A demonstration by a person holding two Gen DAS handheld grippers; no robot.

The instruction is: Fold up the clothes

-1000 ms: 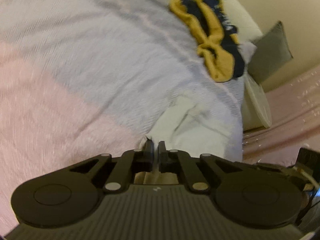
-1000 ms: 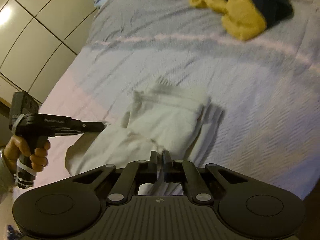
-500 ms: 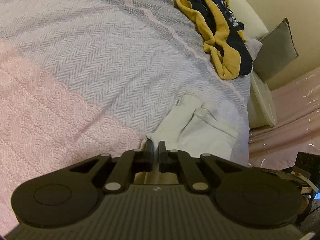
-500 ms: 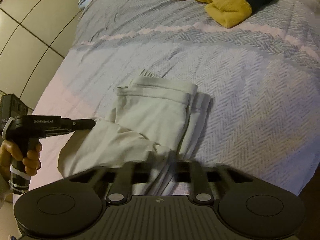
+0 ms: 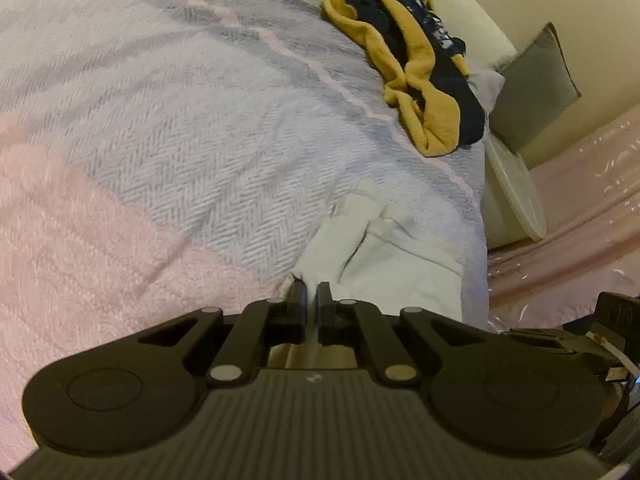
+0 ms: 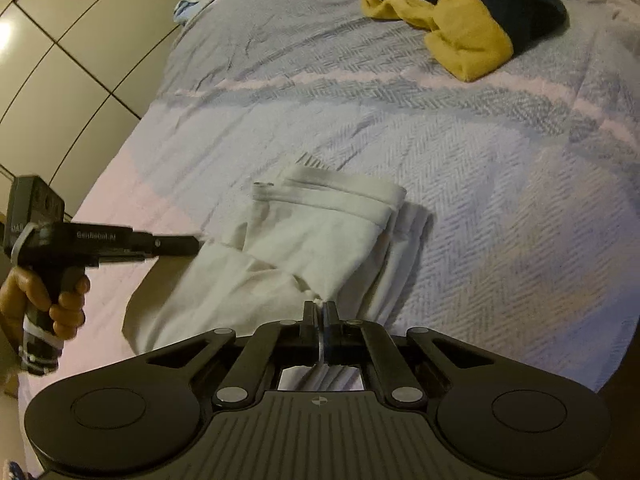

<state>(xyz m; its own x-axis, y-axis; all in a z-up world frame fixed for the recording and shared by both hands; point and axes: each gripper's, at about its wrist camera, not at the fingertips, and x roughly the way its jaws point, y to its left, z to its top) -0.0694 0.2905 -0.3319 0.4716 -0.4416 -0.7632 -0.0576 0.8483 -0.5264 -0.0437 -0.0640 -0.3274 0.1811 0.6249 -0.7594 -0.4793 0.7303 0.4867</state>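
Observation:
A white garment (image 6: 320, 240) lies partly folded on the grey and pink bedspread (image 6: 500, 200), waistband on the far side. My right gripper (image 6: 320, 310) is shut on a pinch of its near fold, which shows between the fingers. My left gripper (image 6: 176, 246), held by a person's hand (image 6: 64, 304), meets the garment's left edge. In the left wrist view the left gripper (image 5: 311, 300) is shut at the corner of the white garment (image 5: 392, 260), with cloth showing in the thin gap.
A yellow and navy heap of clothes (image 6: 464, 12) lies further up the bed, also visible as a heap (image 5: 416, 72) in the left wrist view. A grey pillow (image 5: 532, 88) and a cream round object (image 5: 516, 196) sit past the bed's edge. Wardrobe doors (image 6: 60, 60) stand left.
The right gripper's fingers were blurred in motion half a second ago; now they are still and closed on the garment's near fold. The left gripper has kept its hold at the corner.

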